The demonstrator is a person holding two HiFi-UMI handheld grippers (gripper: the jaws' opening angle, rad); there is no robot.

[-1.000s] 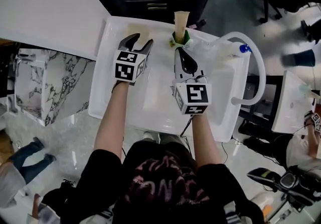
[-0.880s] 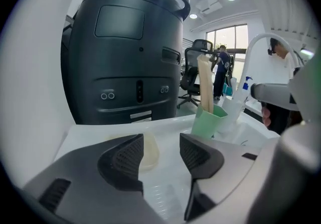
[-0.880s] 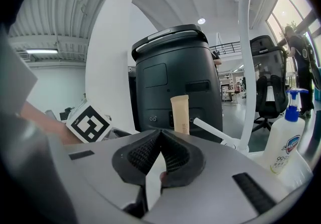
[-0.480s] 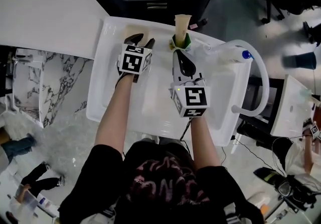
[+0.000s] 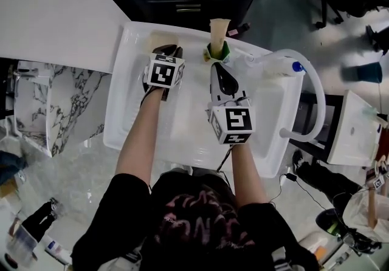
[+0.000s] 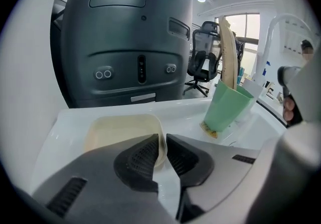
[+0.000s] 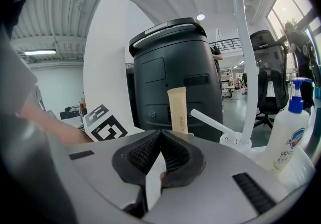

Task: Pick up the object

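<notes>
A shallow cream dish (image 5: 157,41) (image 6: 114,131) lies at the back left of the white washbasin (image 5: 119,119). My left gripper (image 5: 168,51) (image 6: 161,140) sits over the dish's right rim. Its jaws are closing, and the thin rim wall stands pinched between the ribbed pads. My right gripper (image 5: 220,68) (image 7: 161,135) hovers just in front of a green cup (image 5: 219,51) (image 6: 228,106), shut with nothing in it. A beige tube (image 5: 219,29) (image 7: 177,109) stands upright in that cup.
A white curved faucet (image 5: 307,84) arches over the basin's right side, with a blue-capped pump bottle (image 7: 288,128) beside it. A big black bin (image 6: 131,37) stands just behind the basin. A white counter (image 5: 48,14) adjoins on the left.
My left gripper moved forward over the cream dish and its jaws went from wide apart to nearly together on the rim. The right gripper barely shifted.
</notes>
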